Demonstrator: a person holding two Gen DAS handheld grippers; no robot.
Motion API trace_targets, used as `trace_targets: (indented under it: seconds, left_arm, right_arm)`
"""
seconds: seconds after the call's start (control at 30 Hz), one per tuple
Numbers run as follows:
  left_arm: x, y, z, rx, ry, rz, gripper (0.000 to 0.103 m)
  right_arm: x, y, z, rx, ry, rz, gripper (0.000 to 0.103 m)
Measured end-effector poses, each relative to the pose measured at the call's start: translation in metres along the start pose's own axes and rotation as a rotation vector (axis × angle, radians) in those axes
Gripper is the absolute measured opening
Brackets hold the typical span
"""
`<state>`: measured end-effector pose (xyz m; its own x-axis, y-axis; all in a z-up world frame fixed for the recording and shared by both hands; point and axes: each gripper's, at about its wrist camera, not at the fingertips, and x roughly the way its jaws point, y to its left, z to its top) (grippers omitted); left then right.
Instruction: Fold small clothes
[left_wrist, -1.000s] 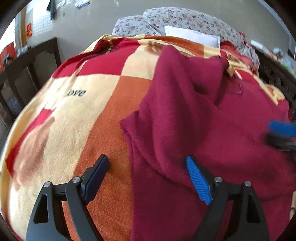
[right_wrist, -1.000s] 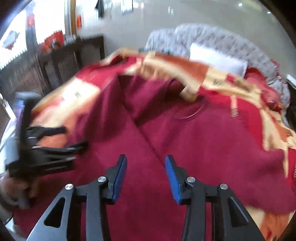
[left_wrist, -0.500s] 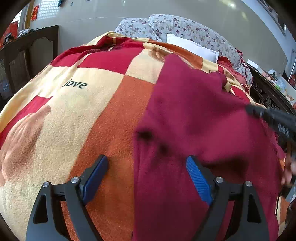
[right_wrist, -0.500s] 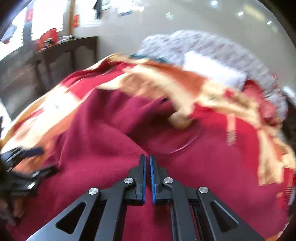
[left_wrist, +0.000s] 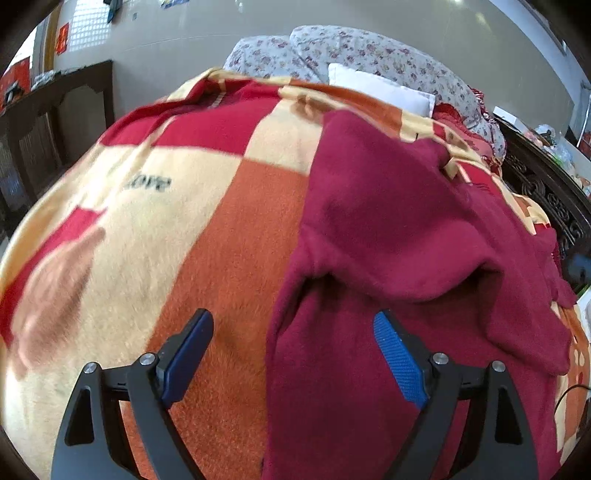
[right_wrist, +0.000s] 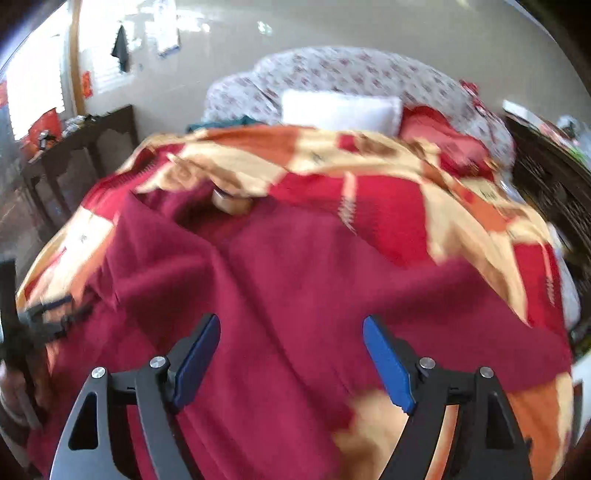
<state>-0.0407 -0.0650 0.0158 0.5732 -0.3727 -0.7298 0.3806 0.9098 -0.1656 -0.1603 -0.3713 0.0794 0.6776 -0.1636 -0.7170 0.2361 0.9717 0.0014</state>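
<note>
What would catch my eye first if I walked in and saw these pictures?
A dark red garment lies rumpled across the right half of a checked blanket in orange, cream and red. Behind them, at the head of the bed, a white pillow leans on flowered bedding.

Both cams are wrist fisheyes looking forward along their jaws, pitched down at the bed, close to the surface. Left wrist view sits over the left edge of the maroon garment (left_wrist: 388, 229), checkered blanket (left_wrist: 147, 229) filling its left half. Right wrist view is further right, over the garment's middle, blurred. Overlap: garment, blanket, white pillow (left_wrist: 380, 90) and floral bedding (left_wrist: 369, 51) at the far end, dark cabinet (left_wrist: 55, 122) far left. Left gripper (right_wrist: 44, 314) shows at the right view's left edge.
</note>
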Motion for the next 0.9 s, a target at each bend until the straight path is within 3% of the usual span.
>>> trace_targets:
  seconds: [0.17, 0.33, 0.4, 0.43, 0.47, 0.6, 0.67, 0.77, 0.8, 0.83, 0.9]
  left_arm:
    - [-0.003, -0.017, 0.016, 0.025, -0.018, 0.019, 0.088]
    - [0.024, -0.022, 0.023, 0.071, 0.008, 0.109, 0.088]
    - [0.04, -0.015, 0.022, 0.055, 0.041, 0.141, 0.088]
    - [0.043, -0.011, 0.022, 0.043, 0.048, 0.133, 0.089]
    - [0.041, -0.008, 0.021, 0.033, 0.034, 0.119, 0.089]
    - [0.034, 0.003, 0.021, 0.0, -0.001, 0.129, 0.089]
    - [0.03, 0.009, 0.02, -0.031, -0.019, 0.121, 0.089]
    - [0.025, 0.019, 0.019, -0.081, -0.051, 0.121, 0.089]
    - [0.024, 0.022, 0.019, -0.096, -0.054, 0.11, 0.089]
    - [0.023, 0.024, 0.019, -0.107, -0.057, 0.099, 0.089]
    - [0.021, 0.027, 0.019, -0.125, -0.071, 0.098, 0.089]
  right_arm:
    - [0.008, -0.005, -0.026, -0.035, 0.071, -0.086, 0.082]
    - [0.024, 0.001, -0.059, -0.074, 0.157, -0.078, 0.056]
    - [0.028, 0.002, -0.068, -0.076, 0.158, -0.041, 0.03]
    - [0.026, 0.005, -0.068, -0.091, 0.149, -0.056, 0.025]
    - [0.022, 0.01, -0.065, -0.139, 0.141, -0.095, 0.013]
    - [-0.001, 0.026, -0.037, -0.25, 0.041, -0.173, 0.011]
    - [-0.008, 0.03, -0.018, -0.305, -0.05, -0.302, 0.007]
    - [-0.007, 0.024, 0.005, -0.304, -0.124, -0.368, 0.007]
    - [-0.001, 0.019, 0.012, -0.279, -0.128, -0.37, 0.007]
    - [0.005, 0.011, 0.02, -0.23, -0.102, -0.314, 0.007]
    - [0.01, 0.0, 0.021, -0.112, -0.05, -0.101, 0.008]
